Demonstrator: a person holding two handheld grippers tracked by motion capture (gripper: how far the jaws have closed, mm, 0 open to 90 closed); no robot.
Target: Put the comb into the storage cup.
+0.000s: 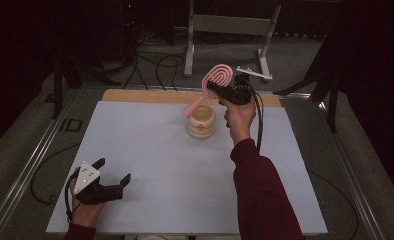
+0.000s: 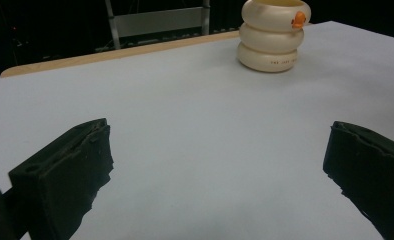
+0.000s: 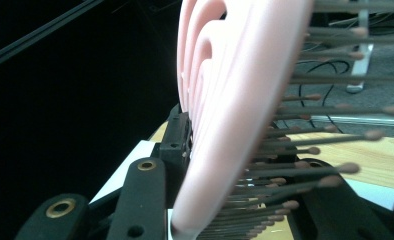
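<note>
The right gripper (image 1: 216,89) was raised above and just behind the cream holder (image 1: 201,122), its jaws closed on the head of a pink hairbrush (image 1: 216,80). In the right gripper view the brush head (image 3: 225,100) sat clamped between the two black jaws, its bristles (image 3: 305,150) pointing off to one side. The brush was tilted, with its head up at the gripper and its handle (image 1: 192,106) slanting down toward the holder's open top; whether the handle tip touched the rim could not be told. The right hand (image 1: 239,117) gripped the tool from below, just beside the holder, with a dark red sleeve (image 1: 262,195) running back toward the near edge.

The left gripper (image 1: 112,175) lay well away from the holder, near the front left corner of the white table surface (image 1: 150,165), its jaws spread wide with nothing between them. In the left gripper view the two black jaws stood far apart over bare white surface, and the holder (image 2: 274,35), a stack of three rounded rings with a small orange mark (image 2: 299,19) near its rim, stood well beyond them.

Behind the holder ran the wooden table edge (image 1: 135,95), and farther back a grey metal stand (image 1: 230,25) stood on the floor among black cables (image 1: 160,65).
</note>
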